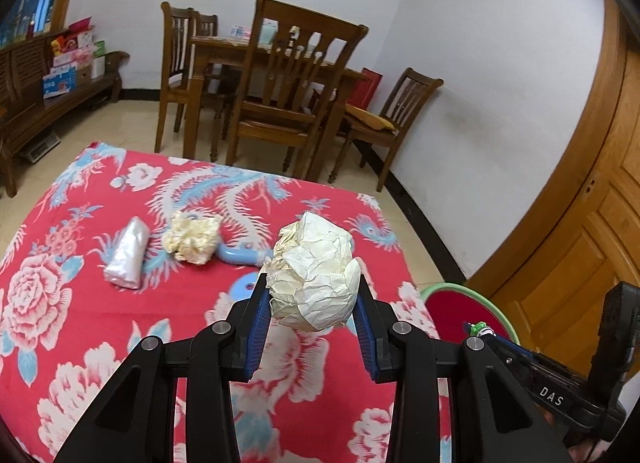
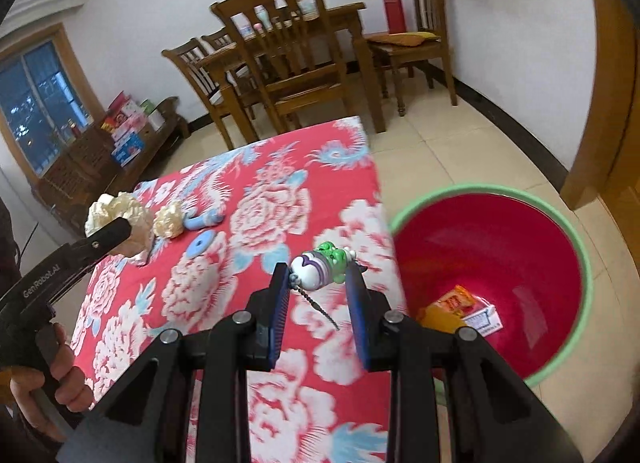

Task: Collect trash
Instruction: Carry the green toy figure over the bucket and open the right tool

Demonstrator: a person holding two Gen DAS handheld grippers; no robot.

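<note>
Blue-padded fingers of the left claw (image 1: pixel 314 305) pinch a crumpled paper ball (image 1: pixel 316 275) from both sides, lifted clear above the red floral desk (image 1: pixel 60 303). Over the desk edge nearest the red bin (image 2: pixel 568 247), the right claw (image 2: pixel 318 283) grips a small green-and-white toy (image 2: pixel 324 263) with a thin twisted tail hanging below it. The bin stands on the floor just beside the desk, and in it lie an orange wrapper (image 2: pixel 454 301) and a small white carton (image 2: pixel 484 319). Several slips seem possible from here: the paper ball is light and springy and is held only at its sides, so a loosened squeeze or a quick swing toward the bin could drop it on the desk or the floor; the toy looks caught near one end, so it may pivot and fall short of the bin rim; and the two claws, both bound for the same bin, could collide above it. By count: two claws, each gripping something; two crumpled paper balls, one held and a second ball (image 1: pixel 192 237) on the desk far from the bin; one rolled clear plastic bag (image 1: pixel 128 253) beyond that; one blue curved piece (image 1: pixel 240 255); one blue disc (image 2: pixel 202 244); one toy; one bin.
</note>
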